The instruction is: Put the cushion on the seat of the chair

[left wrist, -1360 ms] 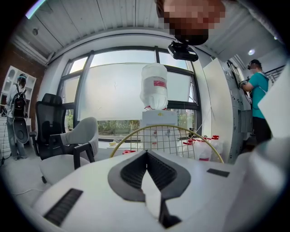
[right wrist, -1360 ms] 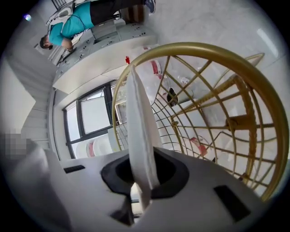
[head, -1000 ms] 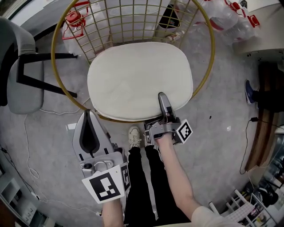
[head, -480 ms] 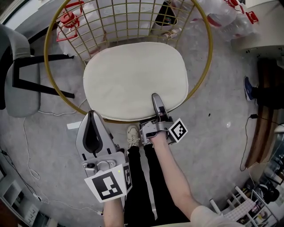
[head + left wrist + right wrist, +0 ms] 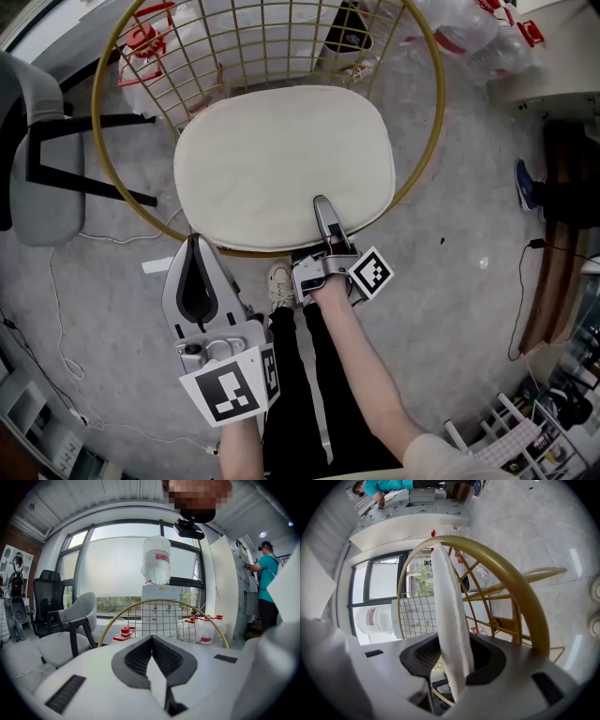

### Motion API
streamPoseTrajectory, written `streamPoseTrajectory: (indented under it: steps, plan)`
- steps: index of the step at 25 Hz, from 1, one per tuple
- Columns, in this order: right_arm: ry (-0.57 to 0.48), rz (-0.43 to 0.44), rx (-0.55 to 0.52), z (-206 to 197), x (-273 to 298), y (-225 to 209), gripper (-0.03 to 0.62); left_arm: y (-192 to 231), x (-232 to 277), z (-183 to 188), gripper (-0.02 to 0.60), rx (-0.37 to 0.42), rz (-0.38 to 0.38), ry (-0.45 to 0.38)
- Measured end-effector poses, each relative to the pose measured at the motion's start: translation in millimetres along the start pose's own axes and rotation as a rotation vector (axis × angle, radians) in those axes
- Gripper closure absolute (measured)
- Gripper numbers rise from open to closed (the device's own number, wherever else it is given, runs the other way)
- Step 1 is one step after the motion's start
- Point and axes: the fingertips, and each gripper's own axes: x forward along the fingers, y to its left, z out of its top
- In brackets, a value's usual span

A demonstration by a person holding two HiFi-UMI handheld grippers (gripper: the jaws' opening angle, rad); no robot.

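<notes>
The white oval cushion (image 5: 281, 164) lies on the seat of the gold wire chair (image 5: 427, 159), inside its round rim. My right gripper (image 5: 322, 214) is at the cushion's near edge, turned on its side. Its jaws are opening, with the cushion's edge (image 5: 447, 620) still between them and a gap showing beside the left pad. The gold rim (image 5: 511, 588) curves just past the right gripper (image 5: 452, 660). My left gripper (image 5: 194, 246) hovers in front of the chair, left of the person's legs, shut on nothing (image 5: 151, 639).
A grey armchair (image 5: 42, 169) stands to the left. Water bottles with red caps (image 5: 150, 42) and a water dispenser (image 5: 156, 566) sit behind the chair. The person's shoe (image 5: 283, 286) is by the chair's front. A person in teal (image 5: 265, 583) works at the right.
The right gripper and the cushion's near edge have shifted slightly left and down onto the seat. The left gripper has hardly moved.
</notes>
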Motion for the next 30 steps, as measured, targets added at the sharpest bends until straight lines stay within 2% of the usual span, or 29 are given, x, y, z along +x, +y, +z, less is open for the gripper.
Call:
streamPoseTrajectory:
  steps: [19,24,30]
  plan:
    - [-0.001,-0.07,0.0,-4,-55,-13,0.464,-4,-22,7,0.568,-0.015,0.016,-0.014]
    - [0.013,-0.119,-0.001,-8,-79,-24,0.464,-8,-27,13,0.568,-0.013,0.008,-0.022]
    - [-0.039,-0.196,0.025,-7,-113,-18,0.464,-3,-36,29,0.568,-0.023,0.018,-0.026]
